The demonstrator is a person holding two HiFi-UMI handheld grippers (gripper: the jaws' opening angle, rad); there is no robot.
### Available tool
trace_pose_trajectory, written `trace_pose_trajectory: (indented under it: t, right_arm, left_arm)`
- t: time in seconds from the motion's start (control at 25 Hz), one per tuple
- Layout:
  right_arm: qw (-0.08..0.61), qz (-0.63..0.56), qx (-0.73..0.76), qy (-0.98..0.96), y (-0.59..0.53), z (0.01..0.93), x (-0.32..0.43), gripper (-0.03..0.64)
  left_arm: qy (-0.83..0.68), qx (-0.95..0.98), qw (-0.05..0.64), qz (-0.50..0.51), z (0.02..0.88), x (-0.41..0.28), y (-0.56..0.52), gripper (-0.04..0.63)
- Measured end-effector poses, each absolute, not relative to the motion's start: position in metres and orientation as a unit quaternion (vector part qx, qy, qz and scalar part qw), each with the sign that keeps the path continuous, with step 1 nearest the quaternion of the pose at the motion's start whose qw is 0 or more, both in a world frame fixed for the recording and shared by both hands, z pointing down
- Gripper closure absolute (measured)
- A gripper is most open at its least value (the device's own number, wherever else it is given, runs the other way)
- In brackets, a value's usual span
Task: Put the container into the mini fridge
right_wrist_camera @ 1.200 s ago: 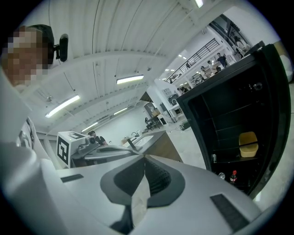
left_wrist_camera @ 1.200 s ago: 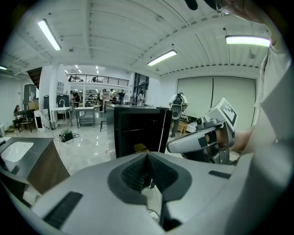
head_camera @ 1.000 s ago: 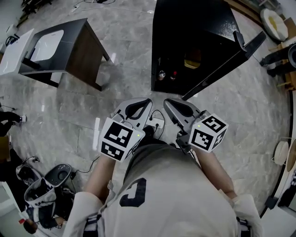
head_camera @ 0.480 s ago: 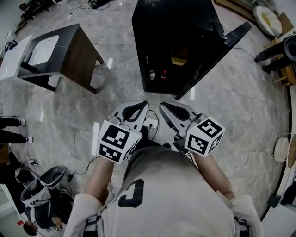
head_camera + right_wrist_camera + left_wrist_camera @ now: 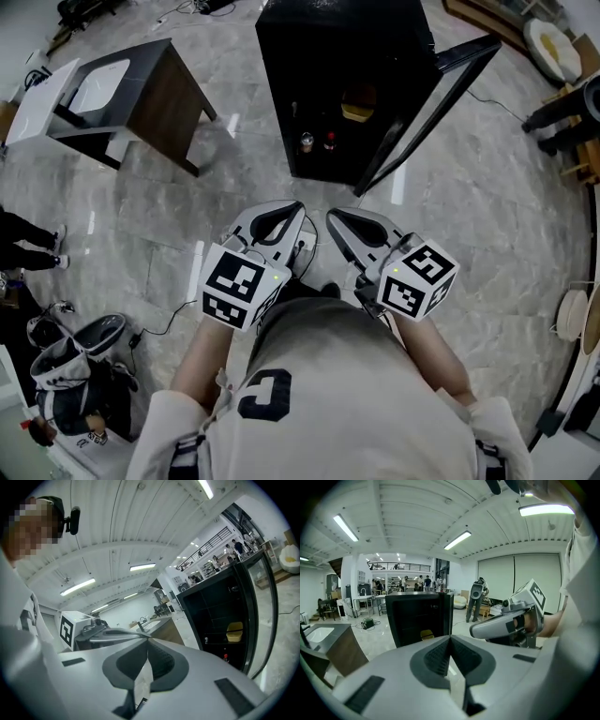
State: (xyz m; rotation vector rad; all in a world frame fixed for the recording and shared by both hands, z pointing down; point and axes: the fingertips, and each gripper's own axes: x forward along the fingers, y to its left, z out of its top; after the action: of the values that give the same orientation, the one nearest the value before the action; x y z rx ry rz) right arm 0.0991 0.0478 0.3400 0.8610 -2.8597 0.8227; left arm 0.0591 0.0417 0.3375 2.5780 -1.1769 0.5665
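Left gripper (image 5: 286, 214) and right gripper (image 5: 345, 221): each has its jaws pressed together with nothing between them. They are held side by side, close to the person's chest, tips toward the mini fridge (image 5: 337, 37). The fridge door (image 5: 433, 101) stands open at the right. The yellow container (image 5: 359, 105) rests on a shelf inside, well apart from both grippers. Two small bottles (image 5: 307, 142) stand on the shelf below it. A dark table (image 5: 155, 98) stands to the fridge's left.
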Motion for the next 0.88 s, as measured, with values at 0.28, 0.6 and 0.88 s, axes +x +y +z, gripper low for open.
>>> trace_pose_trajectory:
  t: [0.28, 0.6, 0.88]
  right_arm:
    - [0.020, 0.281, 0.220, -0.934, 0.070, 0.342, 0.087, 0.588]
    - [0.017, 0.278, 0.205, -0.938, 0.062, 0.337, 0.066, 0.588]
    - [0.026, 0.263, 0.227, -0.937, 0.047, 0.335, 0.039, 0.588]
  left_arm:
    - [-0.437, 0.869, 0.128, 0.195, 0.328, 0.060, 0.065, 0.539]
    - [-0.450, 0.861, 0.127, 0.202, 0.325, 0.036, 0.063, 0.539]
    - [-0.432, 0.871, 0.132, 0.195, 0.327, 0.009, 0.047, 0.540]
